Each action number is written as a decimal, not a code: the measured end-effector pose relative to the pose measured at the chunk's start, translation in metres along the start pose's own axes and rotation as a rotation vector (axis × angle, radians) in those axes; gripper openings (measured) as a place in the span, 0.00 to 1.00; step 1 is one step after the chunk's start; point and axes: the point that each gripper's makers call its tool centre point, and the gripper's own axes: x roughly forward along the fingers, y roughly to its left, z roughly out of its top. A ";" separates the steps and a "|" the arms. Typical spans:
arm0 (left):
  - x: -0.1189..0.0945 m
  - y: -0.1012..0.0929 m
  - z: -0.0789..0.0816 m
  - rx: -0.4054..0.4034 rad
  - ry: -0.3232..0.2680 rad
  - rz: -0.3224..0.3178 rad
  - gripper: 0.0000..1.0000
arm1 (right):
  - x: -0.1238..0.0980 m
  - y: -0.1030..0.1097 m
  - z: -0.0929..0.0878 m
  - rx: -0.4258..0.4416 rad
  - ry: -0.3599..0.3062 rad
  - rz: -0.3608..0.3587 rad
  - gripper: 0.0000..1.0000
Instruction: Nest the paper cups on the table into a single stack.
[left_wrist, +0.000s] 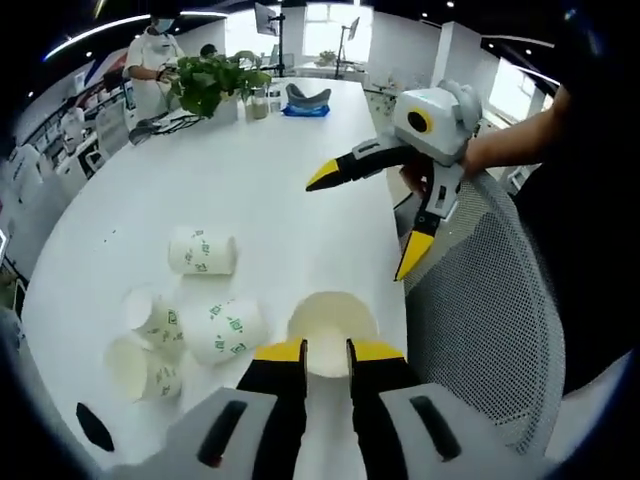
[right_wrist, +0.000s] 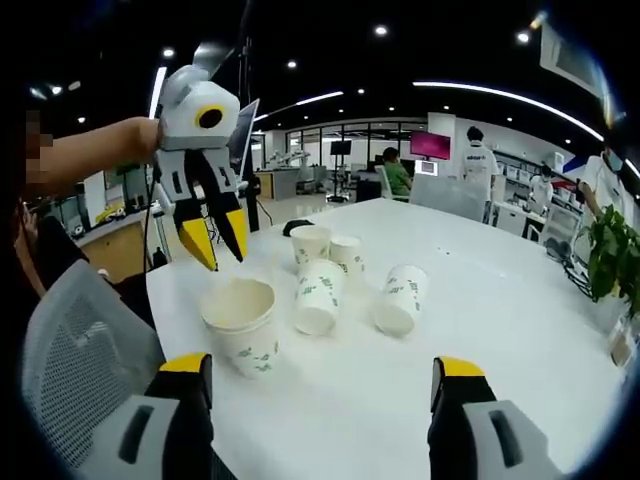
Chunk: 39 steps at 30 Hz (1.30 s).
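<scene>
The left hand-held gripper, jaws nearly together, hangs directly above the upright cup at the bench edge. The right hand-held gripper, jaws wide apart and empty, faces it. Four tipped cups lie just beyond.

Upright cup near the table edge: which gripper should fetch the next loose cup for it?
Probably right. The left gripper hovers just above the upright cup, jaws nearly closed. The right gripper is wide open and faces the loose cups lying beyond.
</scene>
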 end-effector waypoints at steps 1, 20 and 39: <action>-0.001 0.004 -0.001 -0.002 0.001 0.007 0.15 | 0.000 0.000 0.000 0.000 0.000 0.000 0.91; -0.002 0.072 -0.008 -0.097 -0.042 0.166 0.31 | 0.000 -0.001 0.000 -0.001 0.003 -0.007 0.91; 0.034 0.099 -0.016 -0.297 -0.100 0.091 0.37 | 0.001 0.000 -0.004 -0.005 0.018 -0.001 0.90</action>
